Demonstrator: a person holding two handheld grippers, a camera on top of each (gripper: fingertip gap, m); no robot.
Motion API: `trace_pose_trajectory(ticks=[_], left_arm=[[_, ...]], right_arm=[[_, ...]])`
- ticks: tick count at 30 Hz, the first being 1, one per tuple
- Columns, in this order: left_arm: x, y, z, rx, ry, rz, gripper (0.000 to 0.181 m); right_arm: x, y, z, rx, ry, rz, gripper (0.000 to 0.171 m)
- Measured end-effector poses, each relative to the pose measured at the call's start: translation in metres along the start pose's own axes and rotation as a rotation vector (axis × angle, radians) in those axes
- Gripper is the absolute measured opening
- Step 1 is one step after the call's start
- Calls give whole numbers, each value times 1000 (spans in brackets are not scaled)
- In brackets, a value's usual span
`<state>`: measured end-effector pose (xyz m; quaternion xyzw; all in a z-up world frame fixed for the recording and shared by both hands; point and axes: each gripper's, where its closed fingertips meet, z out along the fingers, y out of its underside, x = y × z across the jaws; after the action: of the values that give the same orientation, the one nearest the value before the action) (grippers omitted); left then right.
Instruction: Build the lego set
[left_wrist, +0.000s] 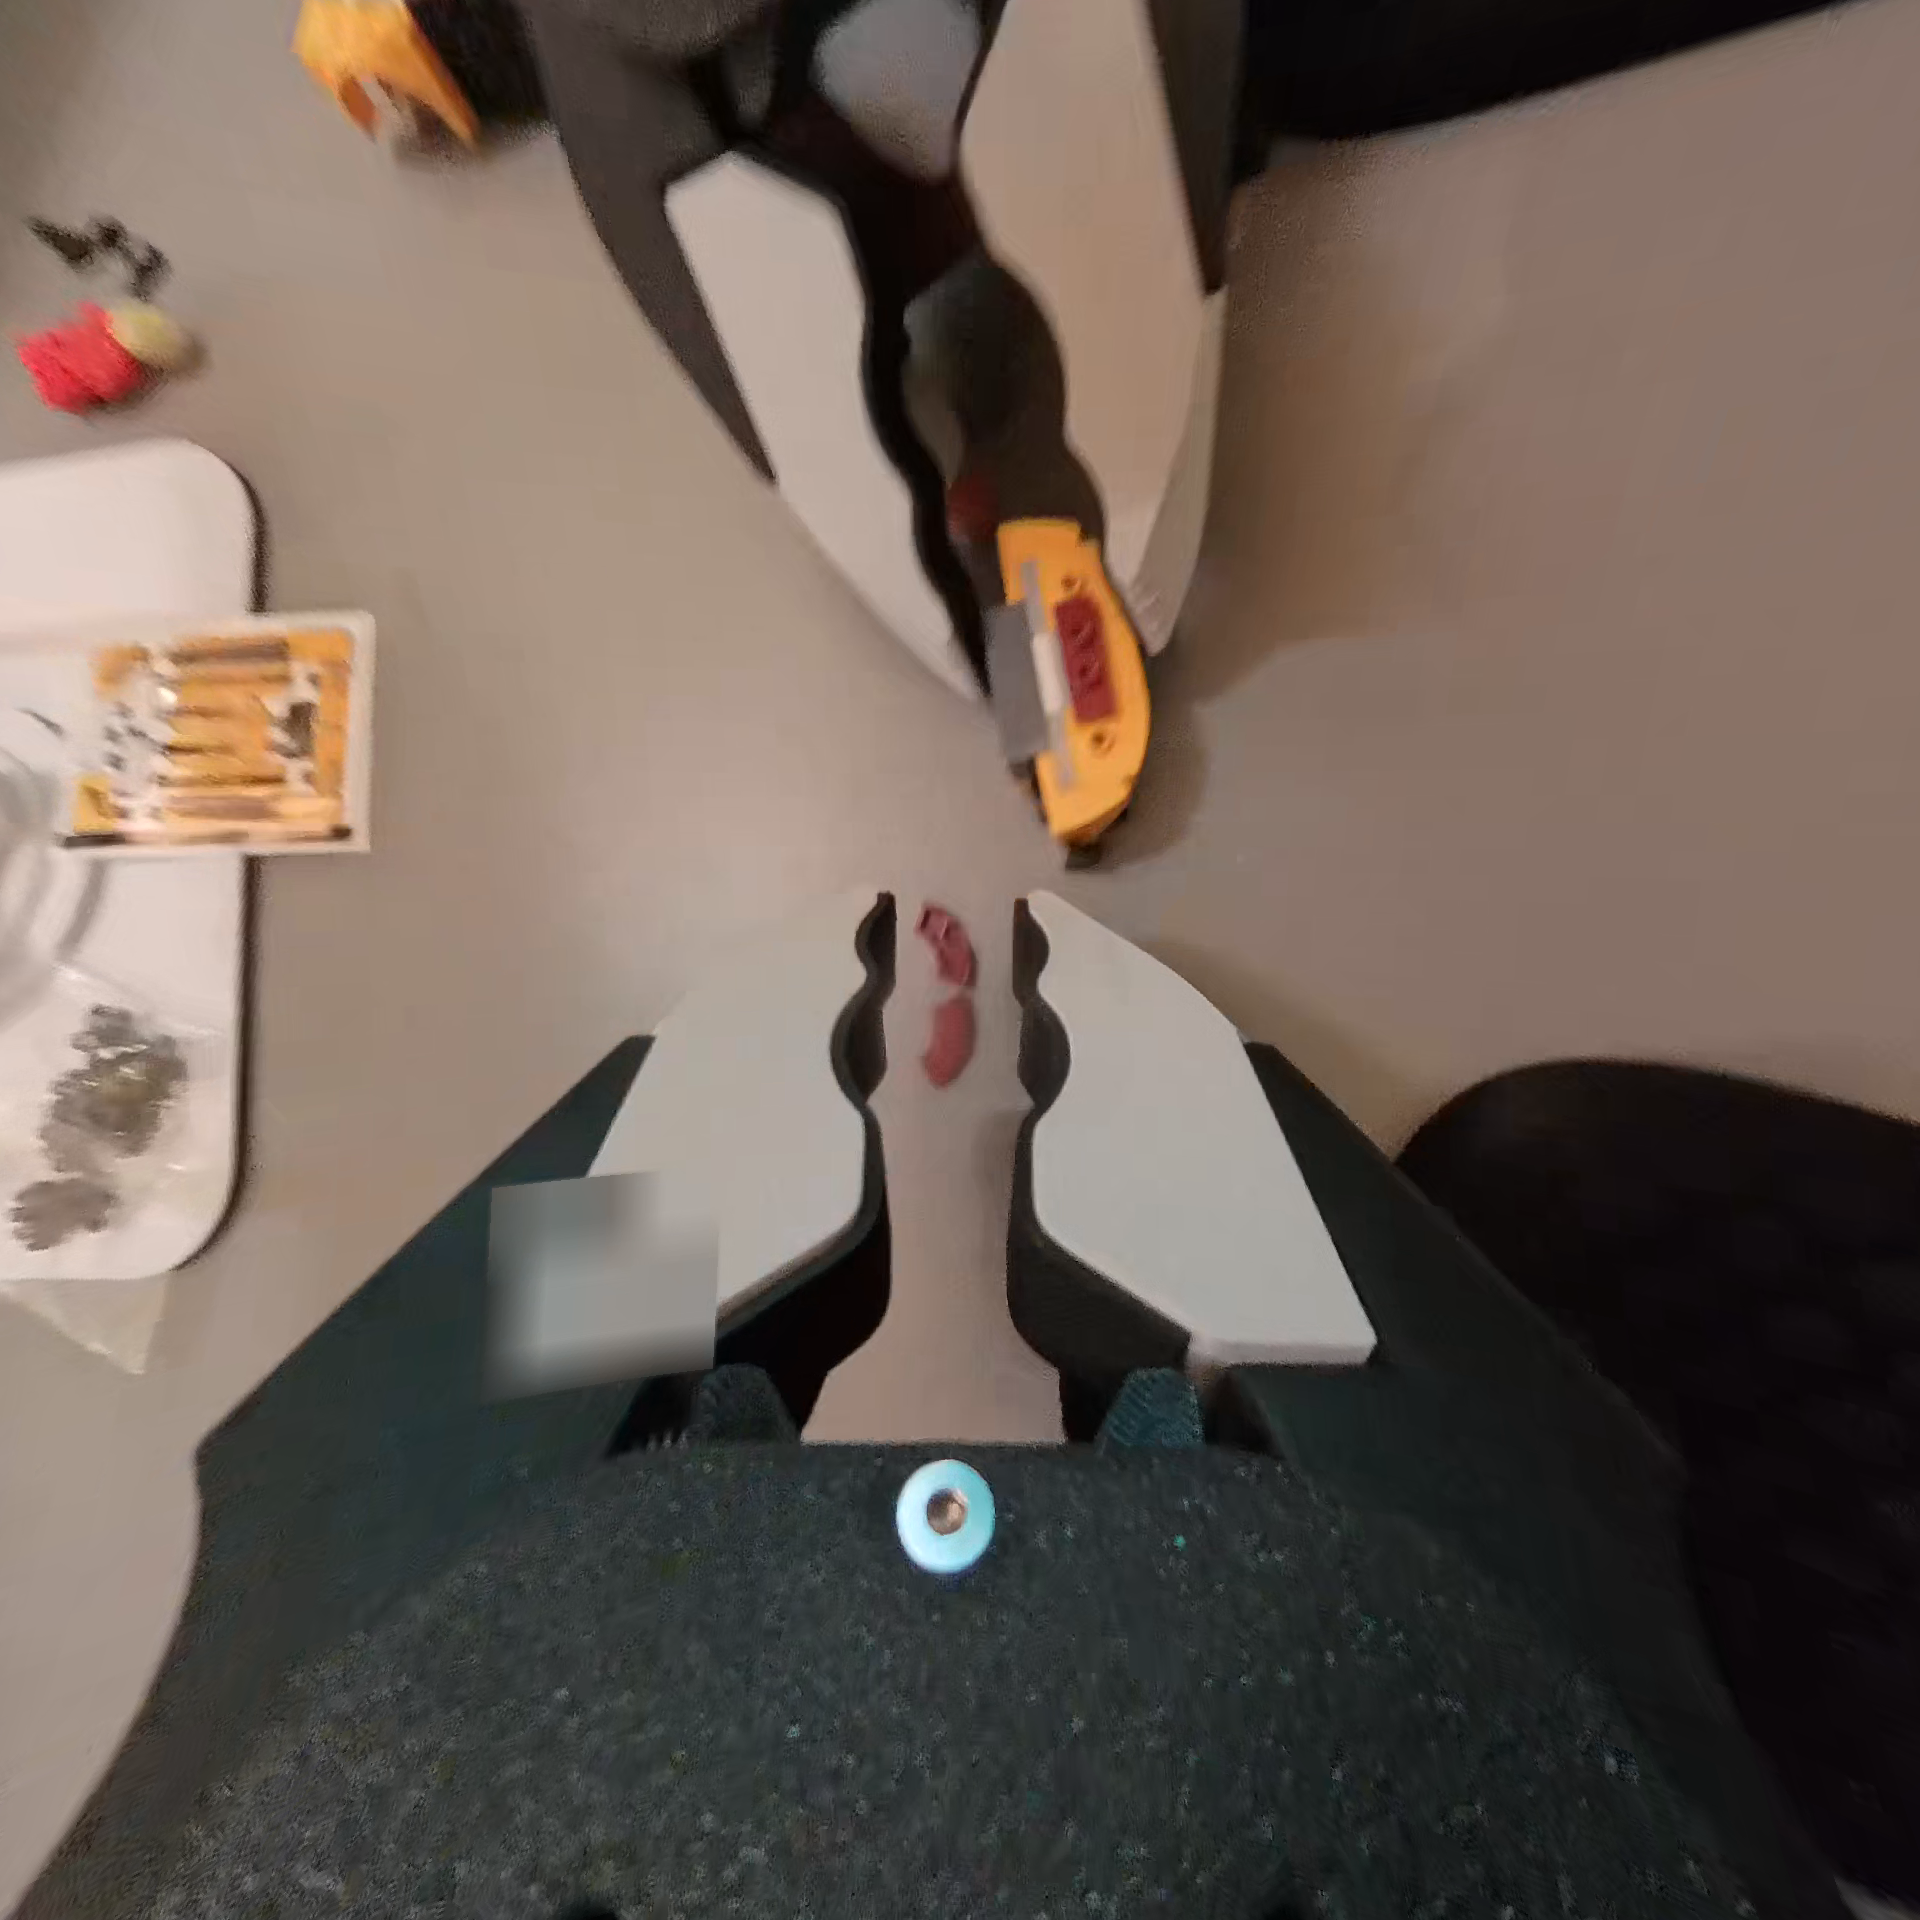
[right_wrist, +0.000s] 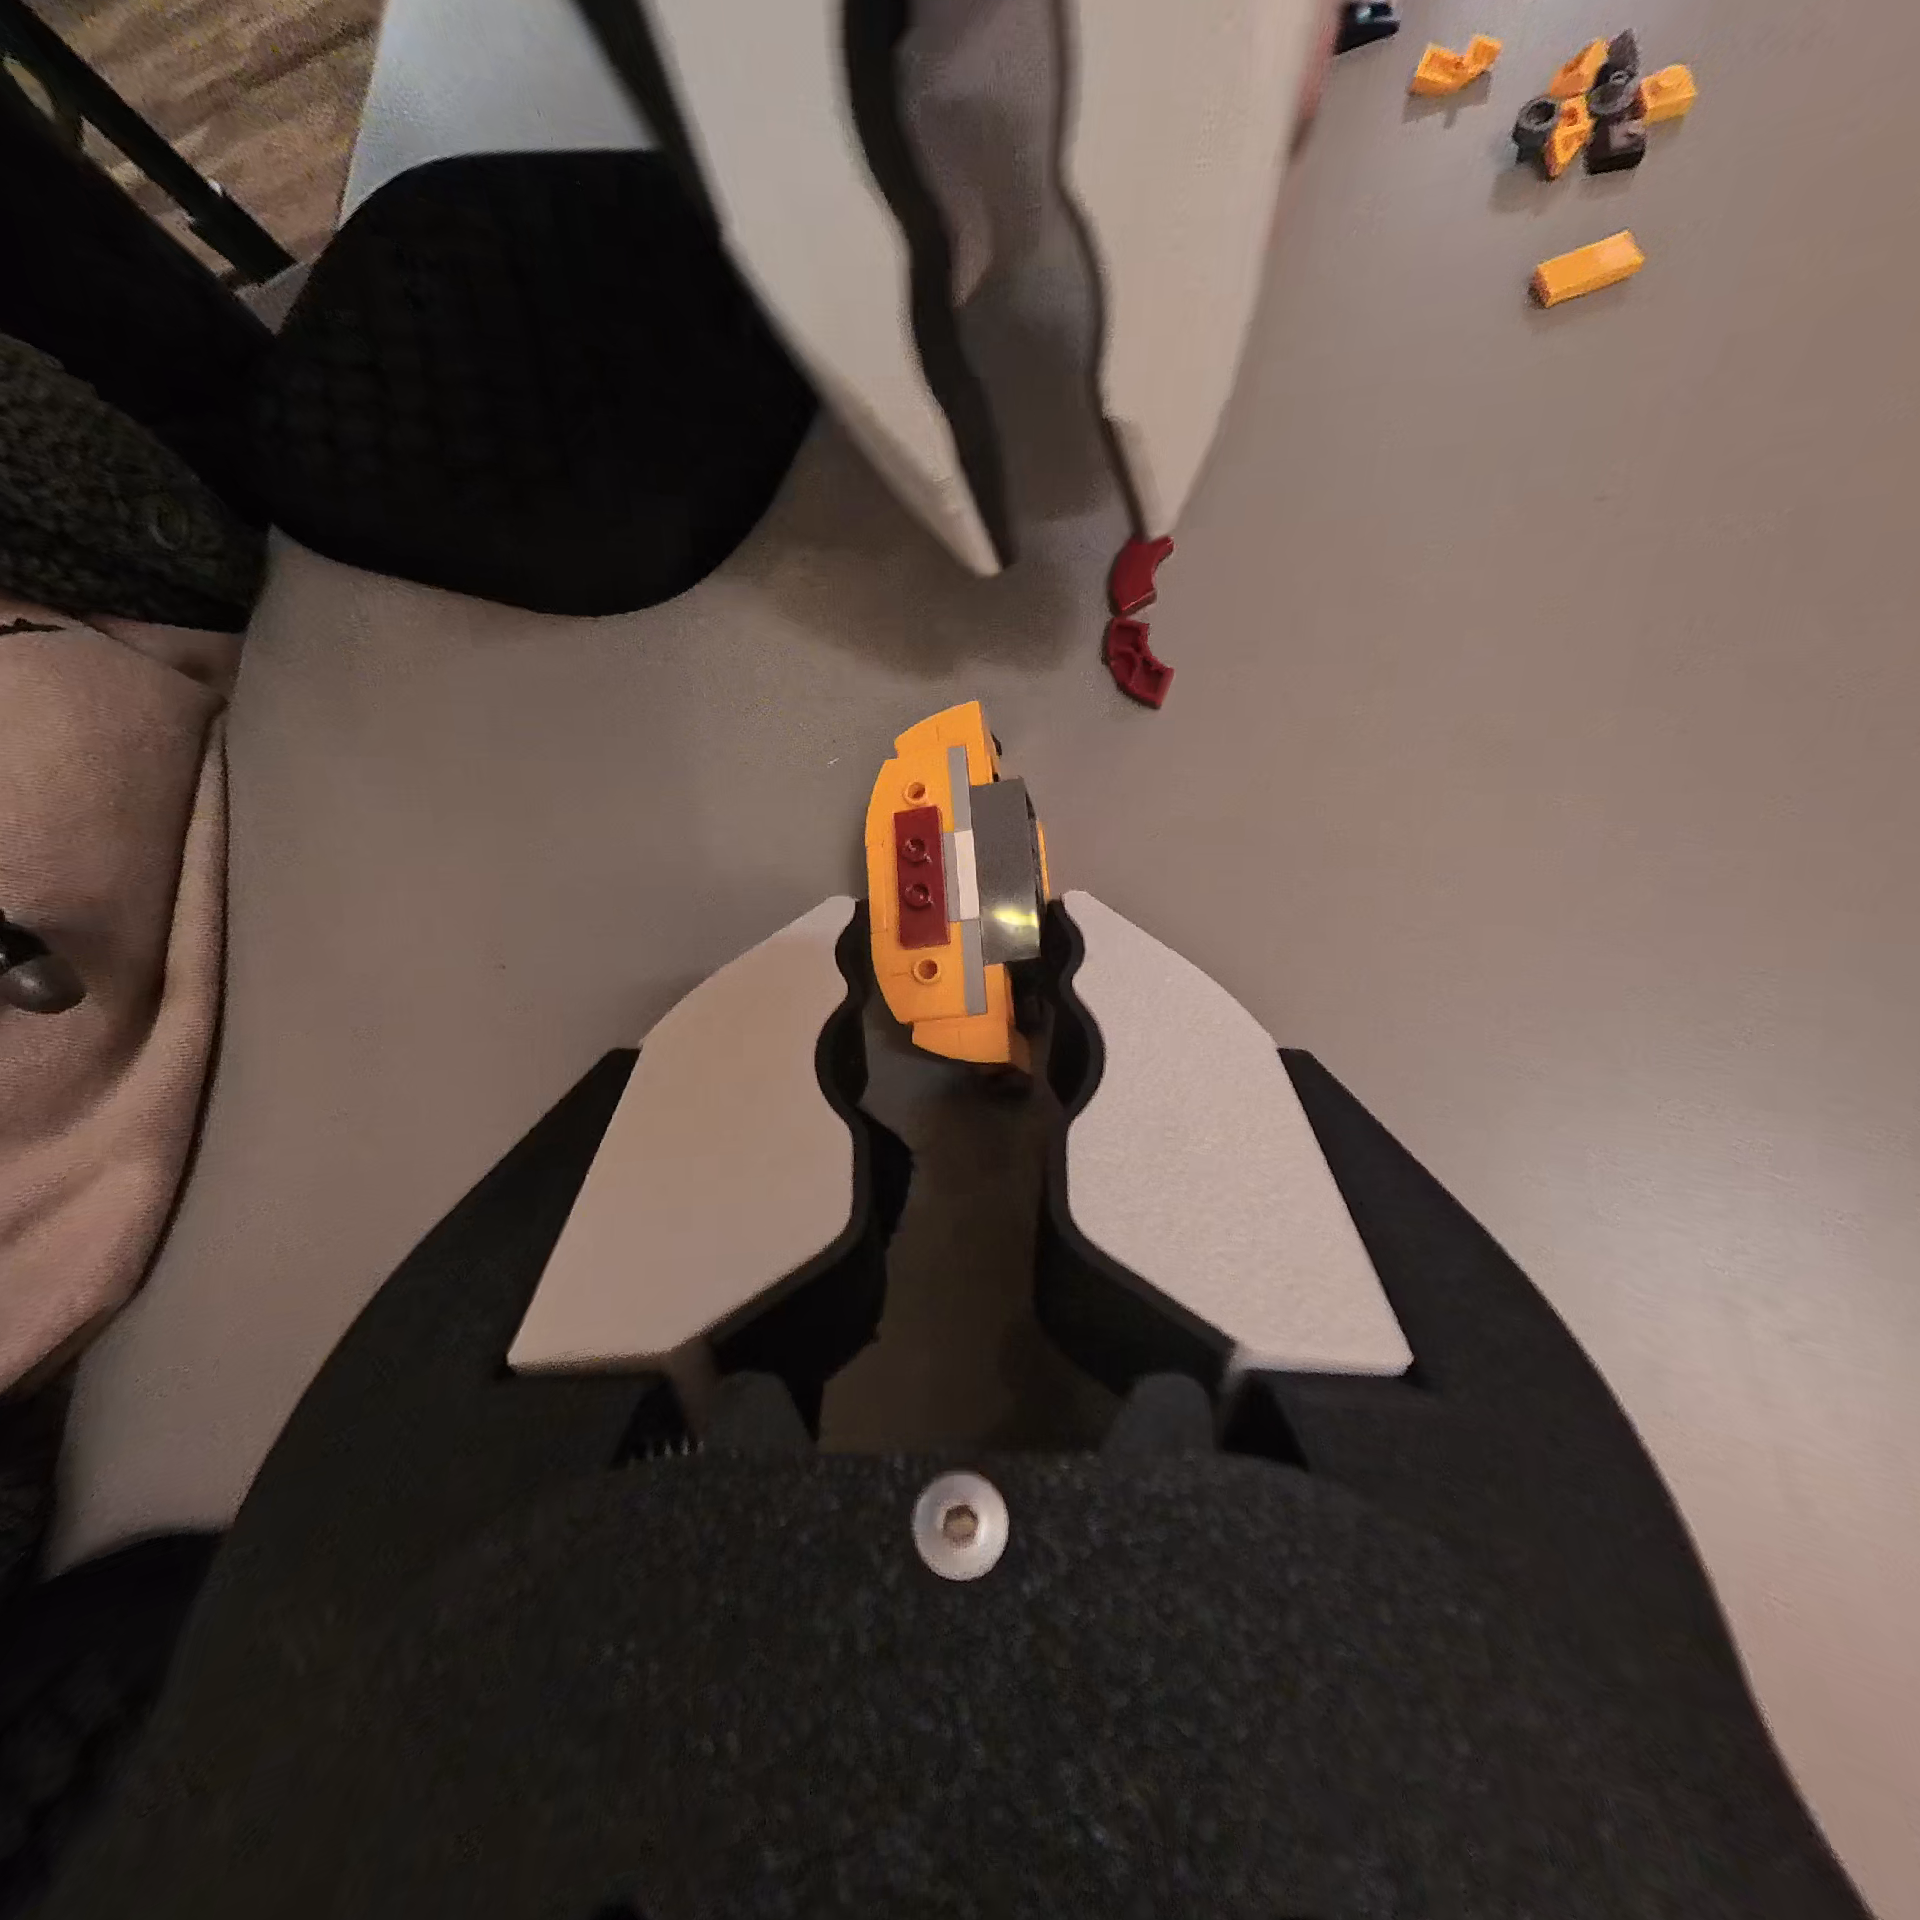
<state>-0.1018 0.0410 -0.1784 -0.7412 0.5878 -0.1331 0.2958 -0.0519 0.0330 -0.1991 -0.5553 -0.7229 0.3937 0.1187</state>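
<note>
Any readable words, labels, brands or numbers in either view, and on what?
None can be read.
Instruction booklet, left wrist view: printed pictures only, too blurred to read.
Orange lego assembly held in the right gripper: no writing visible.

No writing is showing clearly enough to read. The booklet (left_wrist: 218, 732) at nine o'clock in the left wrist view is carrying only blurred orange pictures, and a mosaic patch is covering part of the left gripper (left_wrist: 954, 925).
</note>
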Motion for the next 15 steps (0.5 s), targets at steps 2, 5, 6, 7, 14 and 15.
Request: trace_pose_trajectory(ticks=[2, 5, 6, 7, 14, 15], left_arm=[[-9, 11, 2, -40, 32, -2, 20], [-7, 19, 10, -100, 76, 18, 19], [-4, 21, 14, -126, 88, 20, 19], [-3, 24, 18, -151, 93, 22, 19], [0, 27, 26, -188, 94, -30, 8], [0, 27, 26, -188, 89, -34, 7]], right_arm=[[-1, 2, -1, -13, 0, -10, 32], [-1, 4, -3, -25, 1, -23, 32], [-1, 4, -3, -25, 1, -25, 32], [-1, 4, -3, -24, 3, -27, 31], [5, 3, -4, -24, 51, -53, 32], [5, 3, -4, -26, 58, -63, 32]])
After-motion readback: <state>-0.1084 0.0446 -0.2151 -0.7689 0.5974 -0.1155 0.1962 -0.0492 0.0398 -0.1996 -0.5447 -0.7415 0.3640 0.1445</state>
